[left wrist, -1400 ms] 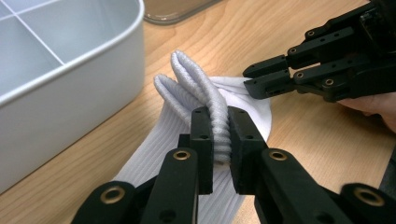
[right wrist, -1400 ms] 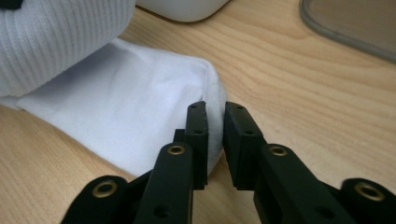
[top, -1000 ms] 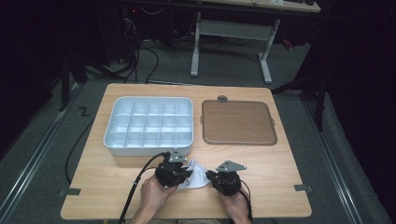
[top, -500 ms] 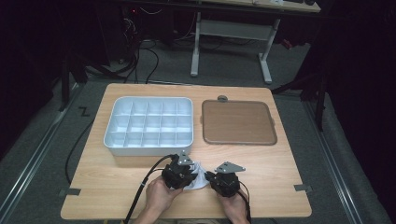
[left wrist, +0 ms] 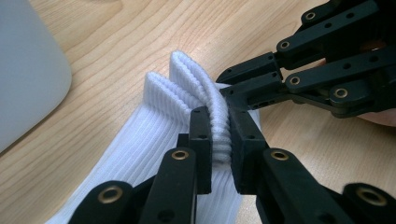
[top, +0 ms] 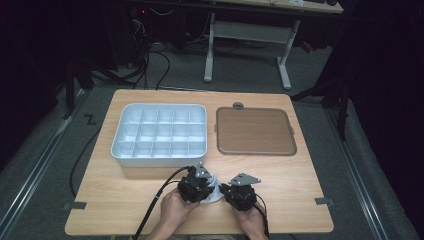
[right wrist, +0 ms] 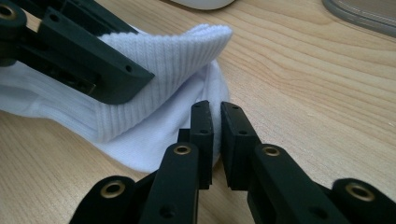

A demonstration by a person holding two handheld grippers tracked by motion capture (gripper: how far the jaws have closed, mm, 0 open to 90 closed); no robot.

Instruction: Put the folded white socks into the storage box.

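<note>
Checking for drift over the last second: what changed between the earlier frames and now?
Little. The left gripper has edged slightly toward the divided tray, lifting the cuff of the white sock it stays clamped on. The right gripper remains shut on the sock's other cuff layer. Tray, brown mat and table are unmoved.
</note>
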